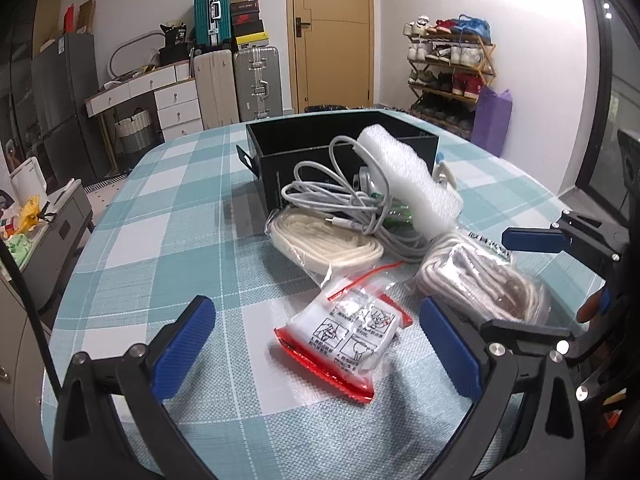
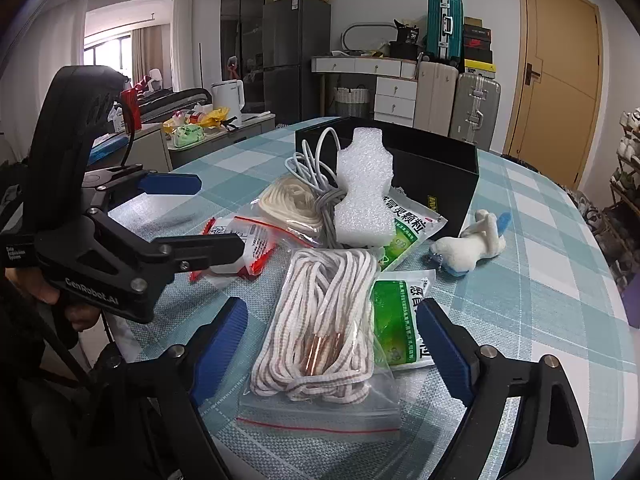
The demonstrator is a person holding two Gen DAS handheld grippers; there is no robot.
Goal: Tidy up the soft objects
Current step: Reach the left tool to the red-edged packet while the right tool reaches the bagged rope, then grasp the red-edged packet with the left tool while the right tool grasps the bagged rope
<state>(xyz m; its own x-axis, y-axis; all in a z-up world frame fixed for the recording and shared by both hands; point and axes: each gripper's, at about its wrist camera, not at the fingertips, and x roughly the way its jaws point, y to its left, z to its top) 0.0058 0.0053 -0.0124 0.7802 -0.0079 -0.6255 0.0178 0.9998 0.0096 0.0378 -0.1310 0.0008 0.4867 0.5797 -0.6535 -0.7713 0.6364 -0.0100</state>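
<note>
My left gripper [image 1: 316, 344] is open around a red-edged zip bag [image 1: 346, 340] of white packets lying on the checked tablecloth [image 1: 180, 240]. My right gripper [image 2: 328, 344] is open around a clear bag of white-and-brown rope [image 2: 324, 320]. Behind lie a cream rope bag [image 1: 324, 240], a grey cable bundle [image 1: 340, 196], a white foam piece [image 2: 362, 188] and an open black box [image 2: 432, 164]. Green medicine sachets [image 2: 400, 328] and a small white plush toy [image 2: 472, 246] lie to the right. The left gripper also shows in the right wrist view [image 2: 208, 216].
The round table's edge curves close at the left in the left wrist view [image 1: 80, 240]. Suitcases [image 1: 236, 80], a drawer desk [image 1: 160, 96], a shoe rack [image 1: 452, 68] and a door [image 1: 332, 36] stand beyond the table.
</note>
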